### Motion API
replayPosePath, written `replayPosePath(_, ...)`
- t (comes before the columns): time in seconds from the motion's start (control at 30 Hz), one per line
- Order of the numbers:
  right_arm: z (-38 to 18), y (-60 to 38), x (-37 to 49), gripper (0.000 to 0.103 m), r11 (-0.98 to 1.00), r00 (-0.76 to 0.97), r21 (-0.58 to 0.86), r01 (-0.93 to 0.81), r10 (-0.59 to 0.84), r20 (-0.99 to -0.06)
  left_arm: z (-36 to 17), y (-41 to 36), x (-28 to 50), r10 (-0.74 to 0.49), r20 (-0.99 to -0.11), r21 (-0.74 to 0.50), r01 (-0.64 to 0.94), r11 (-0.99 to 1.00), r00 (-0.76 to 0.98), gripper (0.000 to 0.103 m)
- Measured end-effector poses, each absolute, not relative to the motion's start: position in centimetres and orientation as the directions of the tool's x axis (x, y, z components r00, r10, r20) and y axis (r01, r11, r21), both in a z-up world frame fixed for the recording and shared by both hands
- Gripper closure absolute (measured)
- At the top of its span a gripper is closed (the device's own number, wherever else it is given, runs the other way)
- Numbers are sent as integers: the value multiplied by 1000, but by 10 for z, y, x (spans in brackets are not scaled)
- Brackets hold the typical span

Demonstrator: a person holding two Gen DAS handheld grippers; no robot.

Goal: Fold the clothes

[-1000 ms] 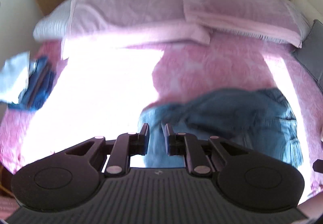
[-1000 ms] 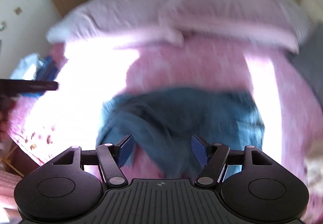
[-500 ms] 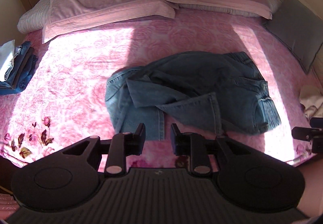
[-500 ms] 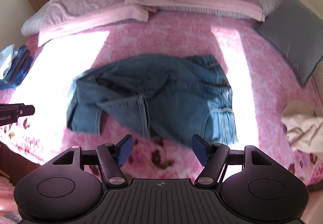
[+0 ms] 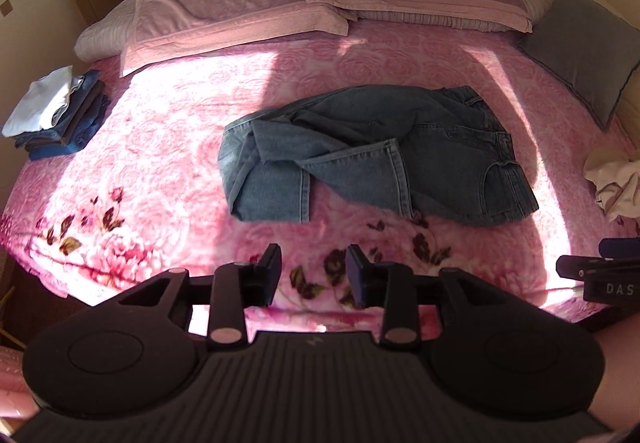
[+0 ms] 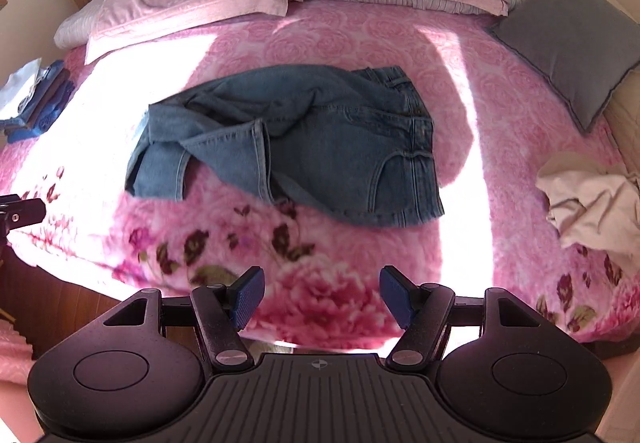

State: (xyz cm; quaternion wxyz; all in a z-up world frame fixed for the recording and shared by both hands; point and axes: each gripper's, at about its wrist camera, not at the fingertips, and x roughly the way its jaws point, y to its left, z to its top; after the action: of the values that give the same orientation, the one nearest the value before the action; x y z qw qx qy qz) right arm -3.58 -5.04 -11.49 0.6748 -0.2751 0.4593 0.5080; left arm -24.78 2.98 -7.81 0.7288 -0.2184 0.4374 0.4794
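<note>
1. Crumpled blue denim jeans (image 5: 376, 155) are lying mid-bed on the pink floral blanket (image 5: 160, 147).
2. Left gripper (image 5: 314, 273) is hovering near, jaws part open, empty.
3. Right gripper (image 6: 322, 295) is hovering wide open, apparently empty.

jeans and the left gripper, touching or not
Apart. In the left wrist view, a strip of bare pink blanket lies between the left gripper and the jeans.

The jeans (image 5: 372, 151) lie bunched, one leg folded over the other, hiding the fabric beneath. At three o'clock the white garment (image 5: 616, 179) is cut off by the frame (likewise the clothes stack (image 6: 32, 99) at nine o'clock).
</note>
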Motion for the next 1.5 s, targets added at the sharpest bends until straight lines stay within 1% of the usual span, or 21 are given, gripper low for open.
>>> replayPosePath(0.4,-128,-92,-55,36,308,40,98,-946,413,-910,-87,-15,-278,484,-868,106,-913,394,109,69)
replayPosePath(0.63,-124,-82,-52,36,321,64,83,-943,420,-905,-90,-1,-274,476,-871,95,-909,406,121,68)
replayPosePath(0.83,-127,-55,-39,36,363,90,77,-929,420,-903,-100,39,-274,458,-875,63,-901,428,156,66)
replayPosePath(1.0,-126,-26,-20,36,433,130,80,-898,434,-891,-111,94,-282,428,-882,6,-903,430,198,65)
replayPosePath(1.2,-116,9,7,36,531,193,99,-842,466,-864,-118,159,-281,402,-889,-13,-890,456,219,61)
replayPosePath(1.3,-121,21,9,36,580,208,110,-807,454,-866,-130,178,-278,383,-894,-25,-877,479,235,58)
replayPosePath(1.5,-145,39,-6,36,625,200,105,-774,398,-895,-153,213,-273,339,-904,-54,-856,514,260,58)
